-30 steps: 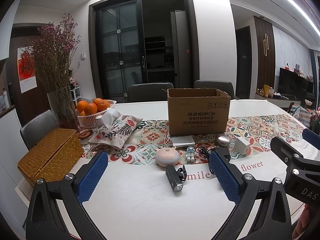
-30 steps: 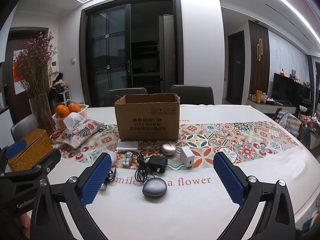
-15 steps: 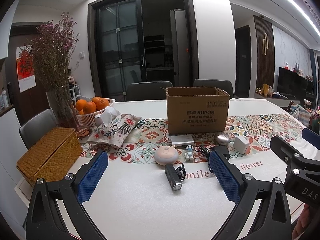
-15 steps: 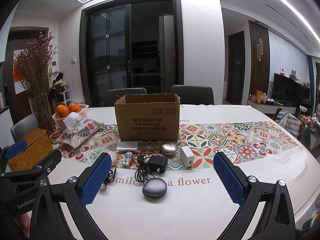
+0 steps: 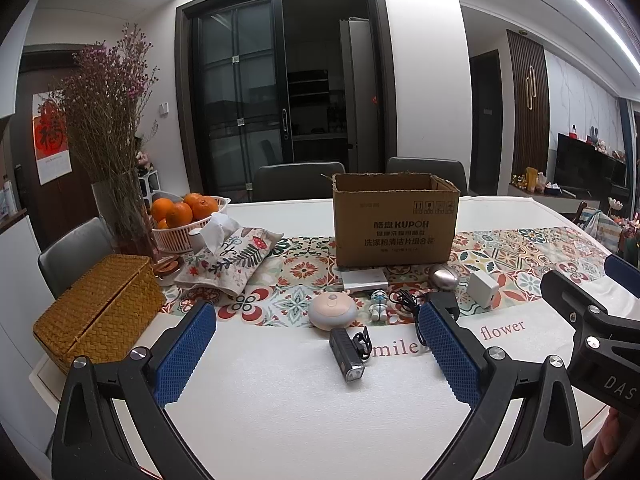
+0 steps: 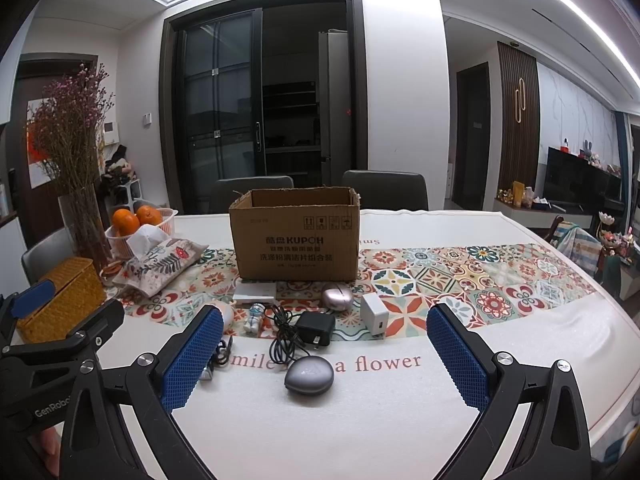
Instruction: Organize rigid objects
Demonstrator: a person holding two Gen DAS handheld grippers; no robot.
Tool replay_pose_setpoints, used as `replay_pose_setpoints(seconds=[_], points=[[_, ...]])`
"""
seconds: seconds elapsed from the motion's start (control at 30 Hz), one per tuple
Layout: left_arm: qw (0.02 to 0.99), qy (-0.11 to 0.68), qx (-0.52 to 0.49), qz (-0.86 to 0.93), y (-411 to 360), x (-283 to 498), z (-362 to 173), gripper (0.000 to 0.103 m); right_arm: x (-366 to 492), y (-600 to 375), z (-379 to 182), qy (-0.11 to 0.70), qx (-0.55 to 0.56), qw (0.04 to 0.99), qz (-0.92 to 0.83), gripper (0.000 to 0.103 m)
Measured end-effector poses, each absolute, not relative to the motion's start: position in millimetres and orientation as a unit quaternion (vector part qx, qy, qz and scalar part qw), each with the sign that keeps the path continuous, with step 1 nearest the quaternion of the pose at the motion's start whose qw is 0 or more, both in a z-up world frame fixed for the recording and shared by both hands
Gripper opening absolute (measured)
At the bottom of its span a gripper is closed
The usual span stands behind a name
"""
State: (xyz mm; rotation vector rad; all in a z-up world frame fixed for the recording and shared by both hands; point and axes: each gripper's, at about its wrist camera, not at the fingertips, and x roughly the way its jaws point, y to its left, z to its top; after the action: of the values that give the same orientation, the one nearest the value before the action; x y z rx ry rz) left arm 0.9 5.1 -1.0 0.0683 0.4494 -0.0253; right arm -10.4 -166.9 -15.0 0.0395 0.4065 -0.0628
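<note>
Nothing looks sorted yet: the cardboard box (image 6: 296, 236), mid-frame on the counter (image 6: 360, 420), shows no contents from here, though its inside is hidden. Below it lie the round pink gadget (image 5: 332, 311), grey pebble-shaped case (image 6: 309, 376), black charger (image 6: 316, 328), white adapter (image 6: 375, 314), black flashlight (image 5: 346, 355) and small astronaut figure (image 5: 378, 305). The left tool (image 5: 316, 356) and right tool (image 6: 324, 360) both stand spread apart and empty at the bottom of each frame.
</note>
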Motion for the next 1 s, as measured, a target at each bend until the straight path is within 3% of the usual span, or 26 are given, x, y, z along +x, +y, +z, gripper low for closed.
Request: replay_pose_setpoints(seconds=[1.0], points=[[0.973,0.229,0.032,-0.014,3.3,3.6,-4.7,0.103,-8.5,-168.0,-16.0,0.206,0.018,0.978,-0.030,0.103]])
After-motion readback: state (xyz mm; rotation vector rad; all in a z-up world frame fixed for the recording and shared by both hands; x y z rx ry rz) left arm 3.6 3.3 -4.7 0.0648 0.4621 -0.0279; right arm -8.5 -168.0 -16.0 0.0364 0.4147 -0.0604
